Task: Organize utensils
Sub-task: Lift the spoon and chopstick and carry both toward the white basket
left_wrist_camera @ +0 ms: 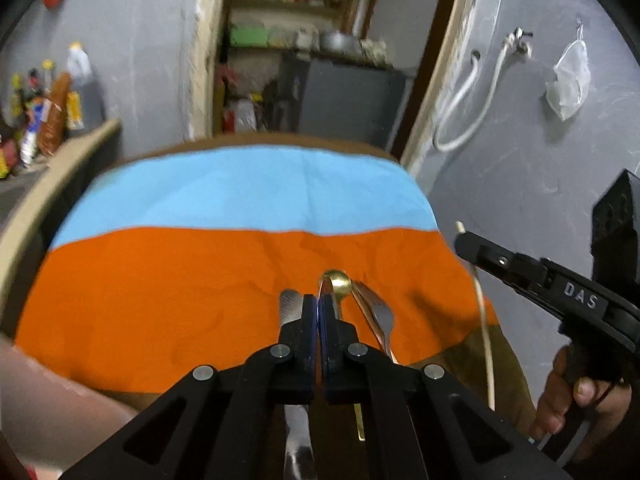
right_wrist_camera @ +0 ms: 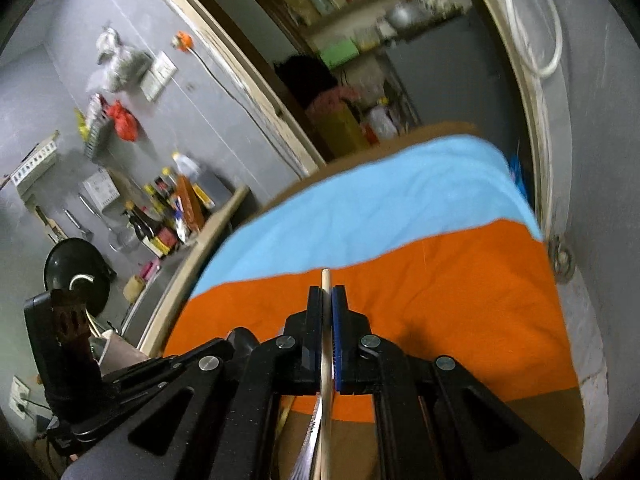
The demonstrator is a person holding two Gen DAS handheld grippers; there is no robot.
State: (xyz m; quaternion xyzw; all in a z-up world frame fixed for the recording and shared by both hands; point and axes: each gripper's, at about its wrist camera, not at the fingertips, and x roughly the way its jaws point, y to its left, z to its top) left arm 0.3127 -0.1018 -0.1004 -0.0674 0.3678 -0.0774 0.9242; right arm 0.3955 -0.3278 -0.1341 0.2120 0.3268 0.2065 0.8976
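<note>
- The left gripper point(left_wrist_camera: 319, 308) was clenched on a thin silver utensil point(left_wrist_camera: 325, 286); a gold spoon point(left_wrist_camera: 339, 282) lay just ahead of its tips, a fork point(left_wrist_camera: 382, 314) just to their right.
- The right gripper point(right_wrist_camera: 330, 298) gripped a pale wooden chopstick point(right_wrist_camera: 326, 280), which poked out past its tips.
- From the left wrist, that gripper's body read "DAS" point(left_wrist_camera: 581, 298).
- Beneath both lay an orange-and-blue cloth point(left_wrist_camera: 200, 280).
</note>
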